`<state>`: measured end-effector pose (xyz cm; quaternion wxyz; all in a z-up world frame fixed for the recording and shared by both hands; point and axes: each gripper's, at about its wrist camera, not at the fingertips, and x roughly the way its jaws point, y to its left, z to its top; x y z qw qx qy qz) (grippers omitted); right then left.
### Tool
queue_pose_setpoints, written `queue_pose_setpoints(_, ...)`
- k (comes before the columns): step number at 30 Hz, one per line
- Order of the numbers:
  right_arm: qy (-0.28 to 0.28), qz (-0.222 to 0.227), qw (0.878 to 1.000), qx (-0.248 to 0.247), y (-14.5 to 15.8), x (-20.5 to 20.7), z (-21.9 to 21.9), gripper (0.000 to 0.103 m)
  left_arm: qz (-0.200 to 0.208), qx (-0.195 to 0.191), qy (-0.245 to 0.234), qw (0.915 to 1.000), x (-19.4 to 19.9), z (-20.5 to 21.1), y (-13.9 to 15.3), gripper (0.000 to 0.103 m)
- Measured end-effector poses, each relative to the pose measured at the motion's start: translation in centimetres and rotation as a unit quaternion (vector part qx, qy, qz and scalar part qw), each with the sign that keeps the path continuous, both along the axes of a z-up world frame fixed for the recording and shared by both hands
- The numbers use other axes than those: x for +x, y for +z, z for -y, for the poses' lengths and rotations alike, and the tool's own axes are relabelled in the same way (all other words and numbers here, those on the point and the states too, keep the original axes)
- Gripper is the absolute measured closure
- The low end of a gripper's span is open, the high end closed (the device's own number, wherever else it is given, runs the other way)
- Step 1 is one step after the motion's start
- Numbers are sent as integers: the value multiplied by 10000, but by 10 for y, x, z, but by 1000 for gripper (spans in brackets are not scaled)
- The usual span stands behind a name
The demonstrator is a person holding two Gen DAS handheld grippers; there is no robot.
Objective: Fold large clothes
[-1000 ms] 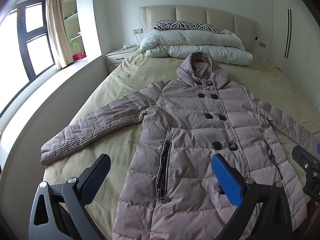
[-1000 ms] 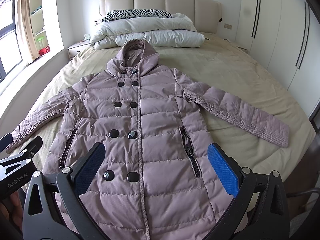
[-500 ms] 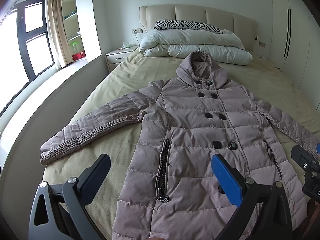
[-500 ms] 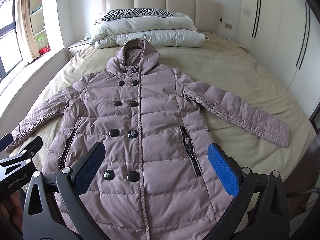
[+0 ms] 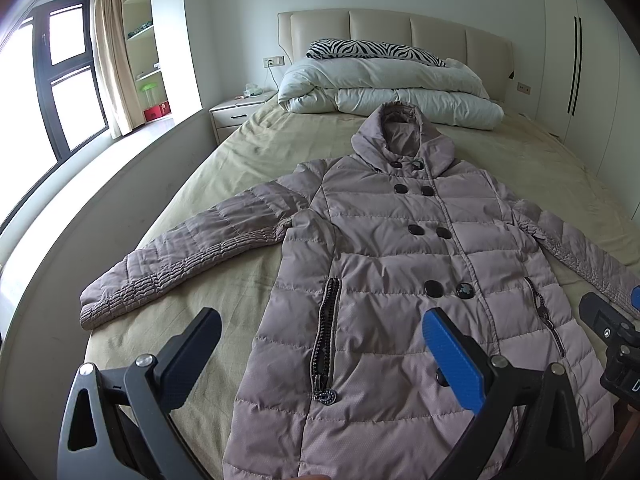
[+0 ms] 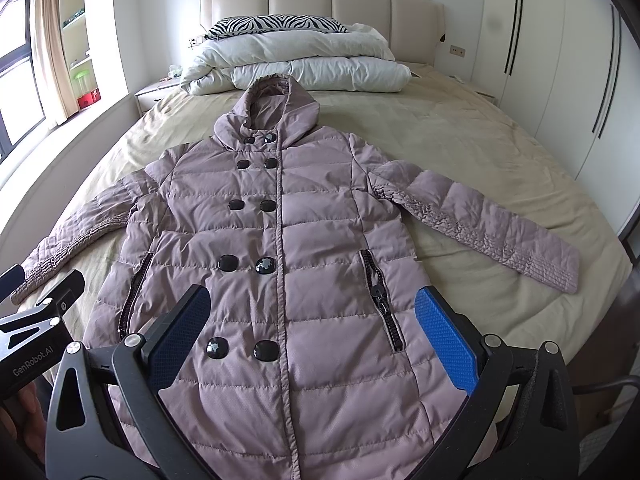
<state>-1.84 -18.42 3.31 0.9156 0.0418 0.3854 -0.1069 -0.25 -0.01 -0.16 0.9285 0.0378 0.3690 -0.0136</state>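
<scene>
A mauve quilted hooded coat (image 5: pixel 400 264) lies flat and face up on the bed, buttoned, hood toward the headboard, both sleeves spread out sideways. It also shows in the right wrist view (image 6: pixel 280 240). My left gripper (image 5: pixel 320 344) is open and empty, held above the coat's lower left part near the foot of the bed. My right gripper (image 6: pixel 312 328) is open and empty above the coat's lower front. The left sleeve cuff (image 5: pixel 100 308) lies near the bed's left edge. The right sleeve cuff (image 6: pixel 560 268) lies near the right edge.
The bed (image 5: pixel 240 160) has a beige sheet. A folded white duvet (image 5: pixel 384 92) and a zebra pillow (image 5: pixel 372 48) lie at the headboard. A nightstand (image 5: pixel 236 112) and a low ledge stand on the left. White wardrobes (image 6: pixel 560 60) line the right.
Both views have shifted very slightly; the coat lies unchanged and both grippers stay open.
</scene>
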Motion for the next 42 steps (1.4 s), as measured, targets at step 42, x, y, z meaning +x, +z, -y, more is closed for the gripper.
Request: queue_pose_setpoints(42, -1643, 997, 9306, 3115, -79, -40, 278, 0, -832, -1735, -921, 9770, 34, 27, -68, 0)
